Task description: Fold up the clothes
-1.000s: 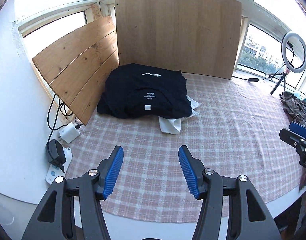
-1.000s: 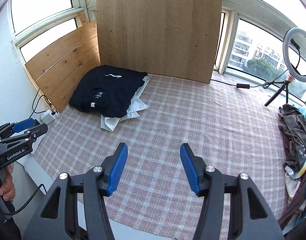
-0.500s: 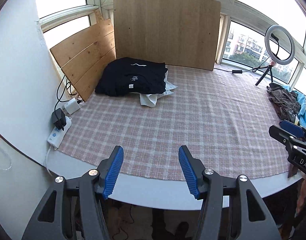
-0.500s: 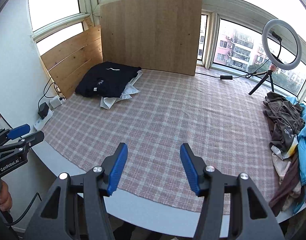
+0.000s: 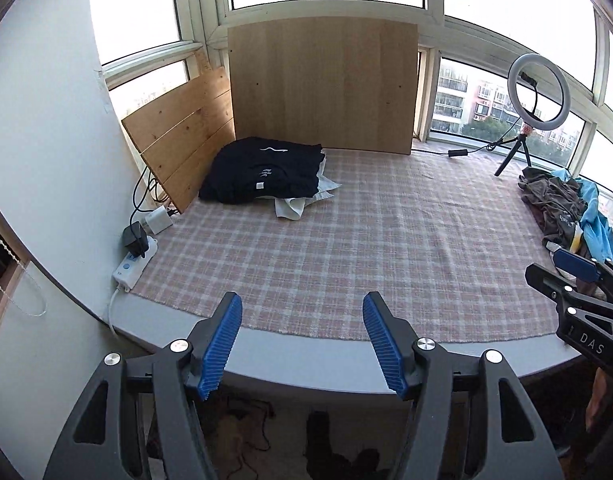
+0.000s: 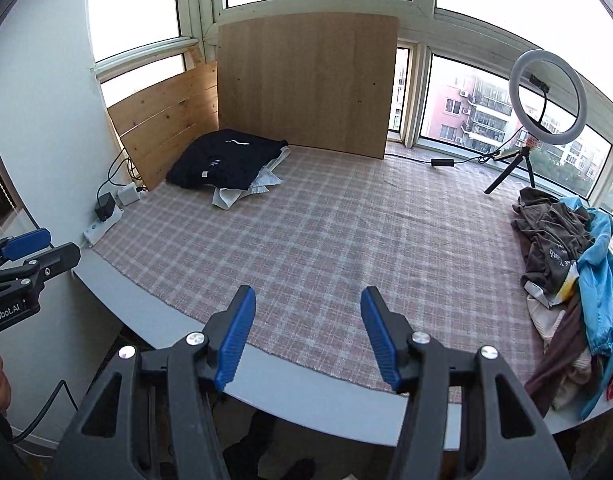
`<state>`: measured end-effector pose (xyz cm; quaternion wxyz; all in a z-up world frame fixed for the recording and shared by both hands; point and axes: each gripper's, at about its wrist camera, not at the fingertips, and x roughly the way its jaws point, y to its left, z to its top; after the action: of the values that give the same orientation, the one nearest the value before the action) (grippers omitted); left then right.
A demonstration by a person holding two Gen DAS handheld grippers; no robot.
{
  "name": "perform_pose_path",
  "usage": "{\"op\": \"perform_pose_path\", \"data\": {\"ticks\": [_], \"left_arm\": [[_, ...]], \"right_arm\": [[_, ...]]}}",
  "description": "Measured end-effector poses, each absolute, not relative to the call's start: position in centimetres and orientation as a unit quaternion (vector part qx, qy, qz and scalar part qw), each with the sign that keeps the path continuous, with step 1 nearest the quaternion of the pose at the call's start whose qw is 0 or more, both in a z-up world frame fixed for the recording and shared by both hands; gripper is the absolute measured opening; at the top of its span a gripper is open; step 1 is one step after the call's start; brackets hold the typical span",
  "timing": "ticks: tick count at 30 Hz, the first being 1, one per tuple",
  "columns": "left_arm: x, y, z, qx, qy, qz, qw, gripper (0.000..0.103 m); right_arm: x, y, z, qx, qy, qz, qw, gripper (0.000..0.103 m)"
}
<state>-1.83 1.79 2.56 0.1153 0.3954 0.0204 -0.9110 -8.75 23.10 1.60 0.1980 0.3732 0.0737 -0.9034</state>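
Folded stack: dark garments lying on white ones at the far left corner of the table, against the plank panel and the board.
Unfolded heap: brown, blue and pale clothes piled at the right edge of the table.
Cloth: pink plaid, covering the table; its middle lies bare.
Left gripper: over the near table edge, jaws apart and just been widening, nothing between them.
Right gripper: also over the near edge, jaws apart, holding nothing.
Ring light: on a small tripod at the far right.
Power strip: at the cloth's left edge.
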Motion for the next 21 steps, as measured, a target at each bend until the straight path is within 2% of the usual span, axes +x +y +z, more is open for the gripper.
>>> {"op": "perform_pose_path", "data": {"ticks": [21], "left_arm": [[-1.0, 4.3, 3.9, 0.379, 0.020, -0.918, 0.116, 0.070]], "right_arm": [[-7.5, 26.2, 1.7, 0.368, 0.078, -0.908, 0.186, 0.054]]}}
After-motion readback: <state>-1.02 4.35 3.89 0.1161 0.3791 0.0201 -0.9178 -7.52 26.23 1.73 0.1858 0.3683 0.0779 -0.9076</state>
